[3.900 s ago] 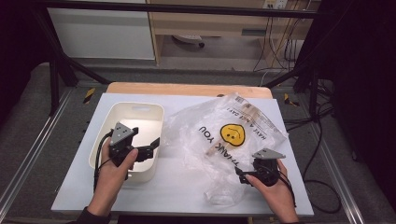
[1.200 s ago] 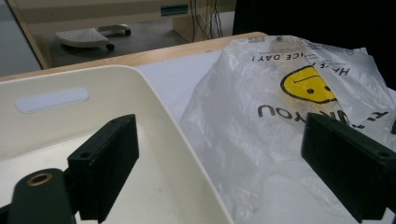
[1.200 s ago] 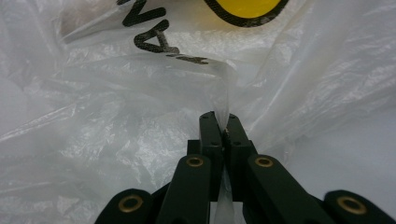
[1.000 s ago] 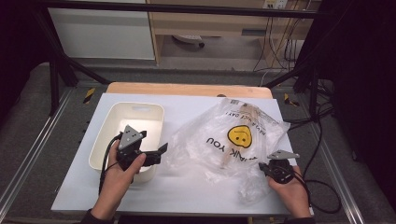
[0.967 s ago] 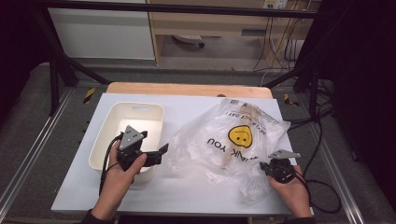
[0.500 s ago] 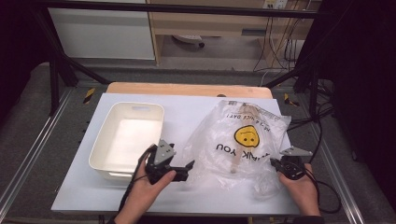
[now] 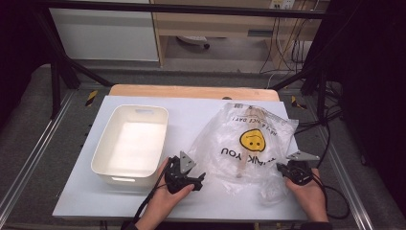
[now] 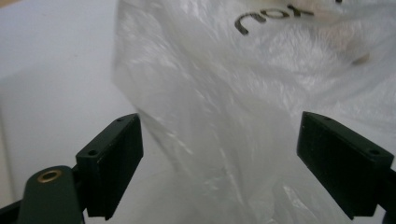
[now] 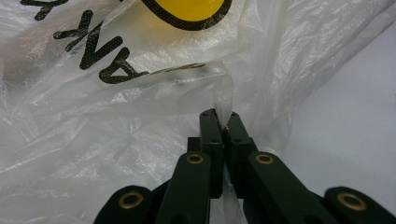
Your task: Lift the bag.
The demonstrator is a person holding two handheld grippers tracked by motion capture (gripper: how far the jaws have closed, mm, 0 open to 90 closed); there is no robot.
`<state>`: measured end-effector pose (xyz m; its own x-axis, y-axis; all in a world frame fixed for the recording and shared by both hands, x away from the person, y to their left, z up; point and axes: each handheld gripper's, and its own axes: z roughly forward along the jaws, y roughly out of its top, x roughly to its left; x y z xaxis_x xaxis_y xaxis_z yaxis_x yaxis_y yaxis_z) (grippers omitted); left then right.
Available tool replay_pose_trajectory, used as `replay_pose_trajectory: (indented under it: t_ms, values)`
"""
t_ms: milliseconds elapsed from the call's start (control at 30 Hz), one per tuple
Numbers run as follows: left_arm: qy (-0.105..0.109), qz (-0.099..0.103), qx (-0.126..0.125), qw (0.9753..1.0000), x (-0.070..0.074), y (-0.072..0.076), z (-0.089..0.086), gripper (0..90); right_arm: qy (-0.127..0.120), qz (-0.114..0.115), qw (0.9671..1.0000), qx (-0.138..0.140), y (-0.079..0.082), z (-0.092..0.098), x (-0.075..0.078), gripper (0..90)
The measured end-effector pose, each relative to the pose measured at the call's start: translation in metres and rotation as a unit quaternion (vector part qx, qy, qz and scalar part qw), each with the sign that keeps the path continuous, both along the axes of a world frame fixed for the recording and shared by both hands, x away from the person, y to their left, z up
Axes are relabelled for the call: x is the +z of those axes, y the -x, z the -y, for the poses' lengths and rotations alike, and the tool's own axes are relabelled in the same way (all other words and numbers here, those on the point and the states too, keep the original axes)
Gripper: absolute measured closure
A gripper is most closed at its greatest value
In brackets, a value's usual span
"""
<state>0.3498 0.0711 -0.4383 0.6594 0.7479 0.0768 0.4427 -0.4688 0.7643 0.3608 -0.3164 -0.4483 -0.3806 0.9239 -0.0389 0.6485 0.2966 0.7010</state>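
A clear plastic bag [image 7: 249, 143] with a yellow smiley face and black lettering lies on the right half of the white table top. A pale stick-like item shows inside it. My right gripper [image 7: 287, 168] is at the bag's right edge, shut on a fold of the bag [image 9: 205, 93], its jaws pinched together on the film. My left gripper [image 7: 201, 178] stands open at the bag's lower left edge, jaws wide apart, with the bag [image 8: 233, 116] bulging between and beyond them.
A white rectangular plastic bin [image 7: 130, 143] stands on the left half of the table [image 7: 191, 115], just left of my left hand. Beyond the table are a wooden edge, metal frame legs and cables on the floor.
My left gripper has moved from beside the bin rightward and nearer, to the bag's lower left edge. The bag has shifted and puffed up. My right gripper stays clamped on the bag.
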Motion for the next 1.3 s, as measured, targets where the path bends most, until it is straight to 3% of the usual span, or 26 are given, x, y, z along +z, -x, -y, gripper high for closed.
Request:
replay_pose_trajectory:
  t_ms: [167,267,333,500,633,733,800,1100,1233,1300]
  values:
    - [0.010,-0.021,-0.007,0.9997,-0.008,-0.006,0.002,32.8,-0.015,0.000,0.9999,0.001,0.003,0.000,-0.001,88.4]
    - [0.015,-0.037,-0.018,0.9990,-0.012,-0.006,0.002,48.5,-0.028,-0.002,0.9996,0.005,0.008,0.000,-0.001,80.7]
    - [0.017,-0.042,-0.027,0.9986,-0.014,-0.007,0.001,61.1,-0.047,-0.002,0.9989,0.003,0.012,-0.002,0.000,69.8]
    - [0.026,-0.051,-0.031,0.9979,-0.017,-0.008,-0.005,75.8,-0.059,0.002,0.9983,-0.003,0.023,-0.009,0.010,38.9]
    - [0.032,-0.049,-0.032,0.9978,-0.018,-0.008,-0.008,80.6,-0.034,0.022,0.9991,-0.011,0.037,-0.012,0.011,17.5]
    - [0.034,-0.047,-0.034,0.9977,-0.019,-0.009,-0.009,81.3,-0.020,0.028,0.9992,-0.022,0.047,-0.009,0.011,10.0]
    - [0.034,-0.045,-0.035,0.9978,-0.019,-0.008,-0.009,81.3,-0.016,0.027,0.9991,-0.030,0.051,-0.005,0.010,9.3]
    - [0.035,-0.042,-0.040,0.9977,-0.020,-0.009,-0.010,82.0,-0.021,-0.026,0.9984,-0.046,0.053,0.006,-0.007,7.1]
    - [0.035,-0.040,-0.039,0.9978,-0.020,-0.008,-0.010,82.1,-0.027,-0.025,0.9989,-0.029,0.054,0.001,-0.006,15.3]
    - [0.035,-0.040,-0.039,0.9978,-0.020,-0.008,-0.010,82.1,-0.009,-0.022,0.9996,-0.015,0.055,-0.006,-0.005,20.8]
